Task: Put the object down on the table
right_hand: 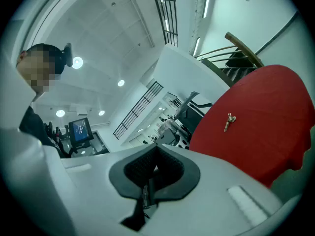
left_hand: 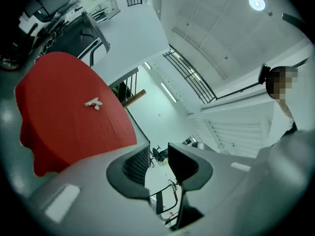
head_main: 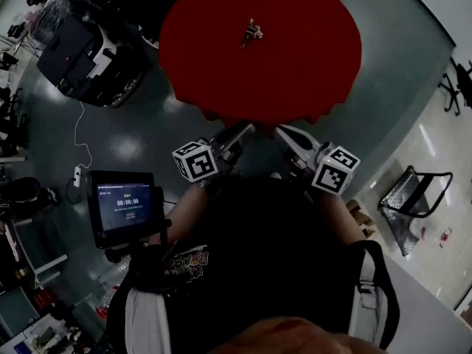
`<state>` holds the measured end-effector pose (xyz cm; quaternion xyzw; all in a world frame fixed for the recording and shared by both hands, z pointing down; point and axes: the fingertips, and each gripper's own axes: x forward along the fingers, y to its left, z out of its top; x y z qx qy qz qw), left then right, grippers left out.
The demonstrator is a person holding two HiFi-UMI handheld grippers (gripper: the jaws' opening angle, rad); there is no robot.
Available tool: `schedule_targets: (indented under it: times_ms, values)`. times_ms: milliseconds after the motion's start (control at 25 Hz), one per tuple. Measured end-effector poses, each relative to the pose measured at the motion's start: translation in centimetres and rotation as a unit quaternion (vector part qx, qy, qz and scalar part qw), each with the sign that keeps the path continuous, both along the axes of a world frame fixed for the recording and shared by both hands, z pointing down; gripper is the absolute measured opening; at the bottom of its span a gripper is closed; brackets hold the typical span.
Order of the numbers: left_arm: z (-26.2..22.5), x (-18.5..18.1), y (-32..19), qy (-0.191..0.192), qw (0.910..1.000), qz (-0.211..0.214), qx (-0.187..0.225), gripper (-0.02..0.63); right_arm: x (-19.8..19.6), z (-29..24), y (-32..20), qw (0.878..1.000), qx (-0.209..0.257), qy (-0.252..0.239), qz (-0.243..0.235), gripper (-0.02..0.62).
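A small metallic object [head_main: 251, 32] lies alone near the middle of the round red table [head_main: 295, 72]. Both grippers are held close to my body, short of the table's near edge and apart from the object. My left gripper [head_main: 247, 130] is open, with a clear gap and nothing between its jaws. My right gripper [head_main: 280, 131] is shut with nothing in it. In the left gripper view the object [left_hand: 93, 103] lies on the table [left_hand: 59, 127] far beyond the left gripper [left_hand: 158, 156]. The right gripper view shows the object [right_hand: 229, 121] on the red top [right_hand: 261, 132], well past the right gripper [right_hand: 156, 168].
A tablet screen [head_main: 124, 206] on a mount hangs at my left. A dark machine [head_main: 81, 57] stands on the floor at the upper left, with a white cable [head_main: 81, 135] below it. A black frame chair [head_main: 413, 198] stands at the right.
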<state>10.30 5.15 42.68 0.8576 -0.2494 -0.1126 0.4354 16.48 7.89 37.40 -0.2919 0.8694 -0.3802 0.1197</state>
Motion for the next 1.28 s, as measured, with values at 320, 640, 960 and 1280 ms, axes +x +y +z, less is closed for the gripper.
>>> schedule_targets:
  times_ms: [320, 640, 960, 1280]
  values:
    - [-0.3, 0.4, 0.1, 0.000, 1.0000, 0.006, 0.001, 0.124, 0.3, -0.3, 0.1, 1.000, 0.001, 0.001, 0.004, 0.002]
    - [0.0, 0.4, 0.3, 0.002, 0.9999, 0.008, -0.006, 0.124, 0.3, -0.3, 0.3, 1.000, 0.001, -0.002, 0.007, 0.002]
    - [0.1, 0.1, 0.3, 0.008, 0.9999, 0.008, -0.004, 0.124, 0.4, -0.3, 0.2, 1.000, 0.005, -0.007, 0.014, 0.004]
    - [0.2, -8.5, -4.3, 0.033, 0.9993, 0.004, -0.014, 0.124, -7.3, -0.3, -5.1, 0.999, -0.013, 0.018, 0.032, 0.005]
